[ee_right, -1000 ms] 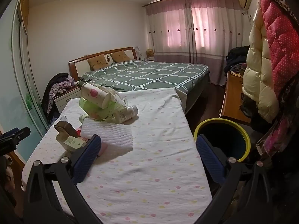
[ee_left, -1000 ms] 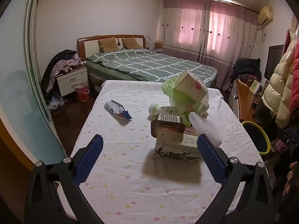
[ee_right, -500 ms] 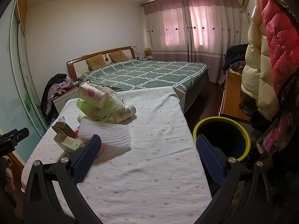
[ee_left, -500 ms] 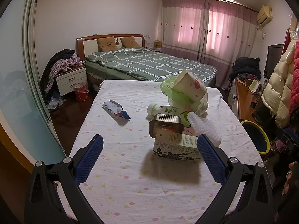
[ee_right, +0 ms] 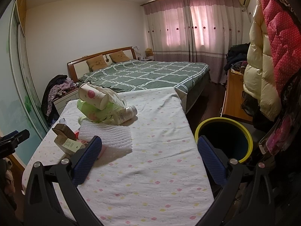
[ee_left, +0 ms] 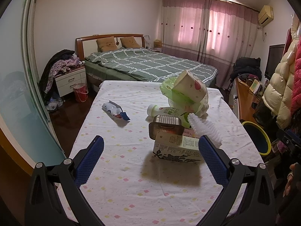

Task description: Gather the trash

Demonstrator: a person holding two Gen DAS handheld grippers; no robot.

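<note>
While both the left gripper (ee_left: 149,155) and the right gripper (ee_right: 149,155) hover spread and empty, we judge nothing collected: the carton (ee_left: 176,148), bottle (ee_left: 165,111) and wrapper (ee_left: 115,111) lie on the table (ee_left: 120,188), and the bin (ee_right: 223,141) beside it looks empty, though dark inside.

A home bedroom: a made bed (ee_left: 150,66), pink curtains (ee_left: 207,28), and coats (ee_right: 263,66) hanging nearby.

Dim room, lit mostly by pinkish daylight glowing through the drawn curtains (ee_left: 207,24), soft shadows pooling under the clutter on the table (ee_left: 131,169), everything sharp but bowed hard toward black fisheye corners.
</note>
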